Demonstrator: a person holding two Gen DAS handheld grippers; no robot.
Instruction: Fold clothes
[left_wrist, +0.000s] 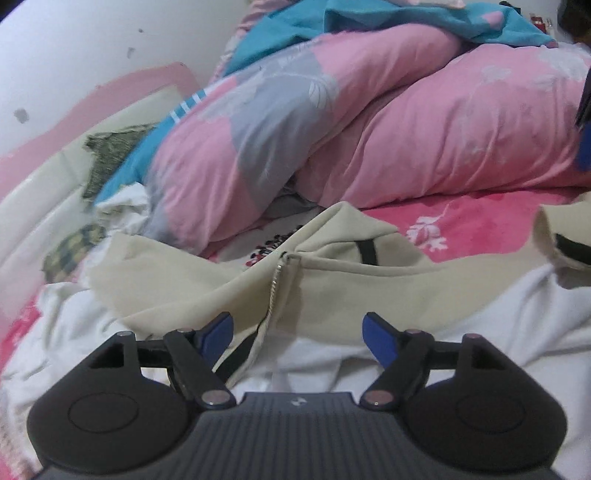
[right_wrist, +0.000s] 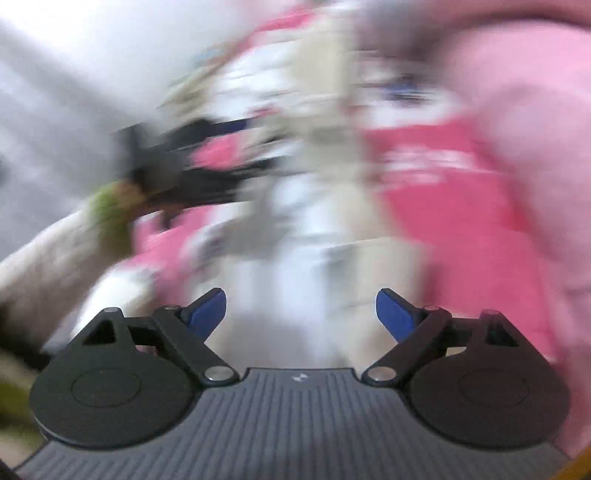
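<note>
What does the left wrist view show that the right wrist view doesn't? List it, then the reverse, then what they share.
Only the left wrist view: a sharp beige zip-up garment with its zipper pull, lying on white cloth, and a pink floral duvet behind.

Only the right wrist view: the left gripper from the side, heavily blurred.

Both: open jaws holding nothing, left gripper and right gripper, over beige, white and pink fabric.

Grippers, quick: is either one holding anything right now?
Left gripper: open, empty, over the beige hoodie.
Right gripper: open, empty; the view ahead is blurred.
</note>
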